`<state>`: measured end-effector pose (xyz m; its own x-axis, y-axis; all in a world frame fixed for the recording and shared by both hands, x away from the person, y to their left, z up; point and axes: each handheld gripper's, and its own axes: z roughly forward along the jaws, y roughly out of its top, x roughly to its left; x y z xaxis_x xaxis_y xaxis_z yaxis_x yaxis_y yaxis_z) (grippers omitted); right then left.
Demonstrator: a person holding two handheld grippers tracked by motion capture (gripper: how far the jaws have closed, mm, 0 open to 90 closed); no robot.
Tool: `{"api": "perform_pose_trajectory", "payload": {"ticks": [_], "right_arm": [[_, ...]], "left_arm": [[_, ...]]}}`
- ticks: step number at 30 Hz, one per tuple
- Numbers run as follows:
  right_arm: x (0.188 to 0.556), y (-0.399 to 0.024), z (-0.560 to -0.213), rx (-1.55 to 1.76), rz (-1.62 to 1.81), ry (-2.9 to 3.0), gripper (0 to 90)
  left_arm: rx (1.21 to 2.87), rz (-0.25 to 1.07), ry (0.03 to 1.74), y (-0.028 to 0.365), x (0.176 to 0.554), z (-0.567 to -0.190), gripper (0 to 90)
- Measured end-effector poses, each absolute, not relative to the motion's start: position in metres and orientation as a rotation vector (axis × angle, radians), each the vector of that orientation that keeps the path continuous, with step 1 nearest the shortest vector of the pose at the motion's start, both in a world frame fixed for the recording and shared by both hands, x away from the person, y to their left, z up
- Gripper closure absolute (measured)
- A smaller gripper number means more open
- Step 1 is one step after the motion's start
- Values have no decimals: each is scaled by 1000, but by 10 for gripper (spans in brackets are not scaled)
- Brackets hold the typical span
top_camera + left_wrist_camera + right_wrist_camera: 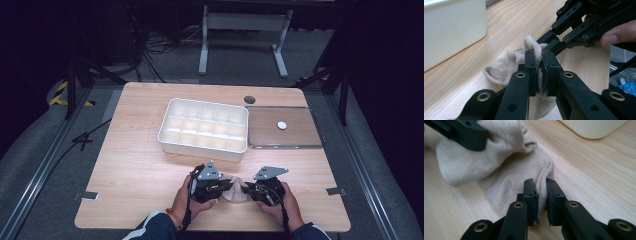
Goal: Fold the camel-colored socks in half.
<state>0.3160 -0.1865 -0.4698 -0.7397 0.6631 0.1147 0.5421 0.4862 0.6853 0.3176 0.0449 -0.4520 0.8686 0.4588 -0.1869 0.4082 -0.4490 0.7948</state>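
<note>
A: How many things are sitting on the pale wooden counter (135, 165) right now?

B: I'm counting one beige knitted sock (506, 67), one white plastic organiser box (204, 128) split into fifteen compartments, and one flat clear tray (300, 142) with a single small white disc (282, 125) lying on it.

A: And the sock is lying where?

B: It's lying bunched on the counter's near edge, between the two tools, in front of the box.

A: What is each tool doing?

B: The left tool (541, 60) is pinching a fold of the sock, jaws nearly together. The right tool (540, 187) is straddling the sock's edge with a narrow gap; I can't tell whether its pads are pressing the fabric
</note>
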Motion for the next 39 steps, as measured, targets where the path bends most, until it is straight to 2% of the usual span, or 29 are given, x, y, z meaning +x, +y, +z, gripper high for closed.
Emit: {"api": "perform_pose_trajectory", "payload": {"ticks": [1, 2, 3, 4, 6, 8, 9, 13, 16, 24, 27, 29, 31, 33, 36, 38, 39], "right_arm": [[316, -187, -470, 1057, 1099, 2560, 796], [316, -187, -470, 1056, 1095, 2560, 744], [316, -187, -469, 1049, 1079, 2559, 613], [316, -189, -465, 1059, 1063, 2537, 563], [317, -203, -452, 1102, 1148, 2479, 544], [316, -209, -449, 1117, 1163, 2460, 545], [316, -215, -452, 1146, 1169, 2452, 592], [317, -210, -461, 1133, 1147, 2509, 632], [315, -199, -463, 1063, 1105, 2554, 741], [317, -198, -468, 1063, 1128, 2582, 765], [317, -199, -469, 1082, 1140, 2582, 739], [318, -199, -469, 1109, 1113, 2551, 579], [318, -202, -466, 1130, 1103, 2543, 526], [317, -205, -462, 1129, 1114, 2542, 526], [314, -208, -456, 1125, 1141, 2548, 464], [312, -207, -454, 1095, 1139, 2573, 467], [311, -207, -453, 1076, 1131, 2585, 500]], "left_arm": [[2089, 73, 634, 43, 318, -453, 838], [2088, 73, 628, 42, 318, -454, 837], [2093, 70, 627, 41, 318, -454, 838], [2089, 62, 628, 40, 317, -456, 837], [2095, 66, 626, 40, 317, -456, 838], [2091, 75, 627, 41, 318, -456, 837], [2083, 69, 641, 41, 318, -455, 837], [2076, 71, 643, 38, 318, -456, 835], [2074, 73, 639, 35, 319, -455, 836], [2056, 77, 655, 26, 321, -455, 836], [2058, 82, 662, 19, 321, -459, 836], [2070, 90, 672, 15, 320, -462, 836], [2079, 91, 671, 14, 320, -462, 836], [2079, 91, 671, 14, 320, -462, 836], [2074, 101, 665, 14, 320, -460, 836], [2069, 92, 674, 15, 320, -459, 836], [2066, 88, 678, 15, 320, -459, 836]]}}
